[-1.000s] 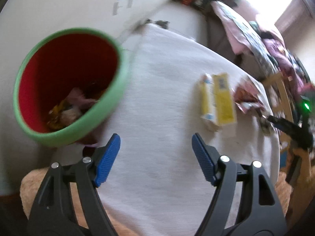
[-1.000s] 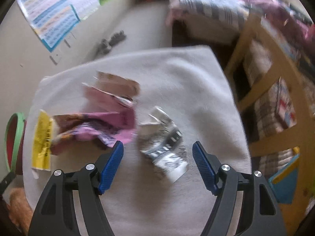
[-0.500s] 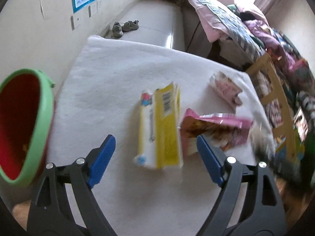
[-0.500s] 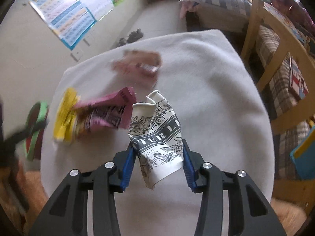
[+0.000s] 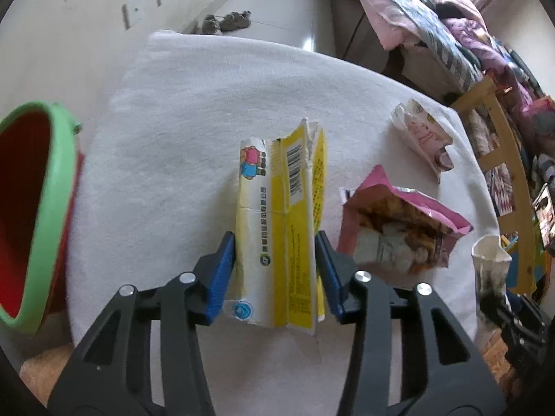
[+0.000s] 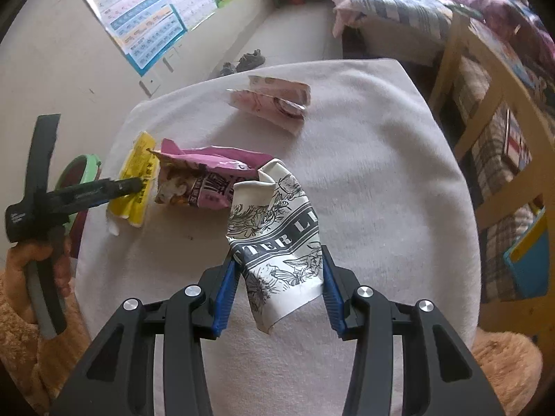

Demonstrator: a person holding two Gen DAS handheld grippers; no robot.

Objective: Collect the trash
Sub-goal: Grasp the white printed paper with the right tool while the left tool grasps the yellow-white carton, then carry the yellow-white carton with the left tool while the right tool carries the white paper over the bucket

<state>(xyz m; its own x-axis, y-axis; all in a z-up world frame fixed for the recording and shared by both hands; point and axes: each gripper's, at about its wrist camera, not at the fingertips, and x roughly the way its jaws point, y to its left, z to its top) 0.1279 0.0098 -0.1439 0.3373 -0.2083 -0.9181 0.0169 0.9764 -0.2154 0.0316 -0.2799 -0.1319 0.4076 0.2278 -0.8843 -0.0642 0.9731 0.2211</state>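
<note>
**Both grippers now clamped on wrappers, bin off to the side**

So compared to half a second back, the left gripper (image 5: pixel 275 270) has dropped onto the yellow wrapper (image 5: pixel 281 228) and its blue pads (image 5: pixel 220 277) went from wide open to squeezing the wrapper's long edges from both sides. A full second ago that same gripper was over by the bin (image 5: pixel 34 208) with nothing in it. The right gripper (image 6: pixel 279 291) was already pinching the black-and-white wrapper (image 6: pixel 277 239) half a second ago and still is; the wrapper now stands up more in front of the camera.

Using the yellow wrapper as the landmark: the bin sits well off to its left, past the edge of the white cloth (image 5: pixel 173 121). The pink snack bag (image 5: pixel 392 235) lies just to its right, almost touching. The pale pink wrapper (image 5: pixel 423 135) is further right and beyond that.

Hard-to-see stuff: the bin is cut off by the frame edge in the left view, so I can't tell what's inside. In the right view the left gripper (image 6: pixel 138 184) covers part of the yellow wrapper, and the bin is mostly hidden behind it.

Textures: the cloth is fuzzy, fleece-like. The yellow wrapper is flattened, creased, torn at the far end, with a barcode. The pink bag is crinkly and puffed open. The black-and-white one is crumpled with floral print and lettering. The bin is smooth, red with a green rim.
</note>
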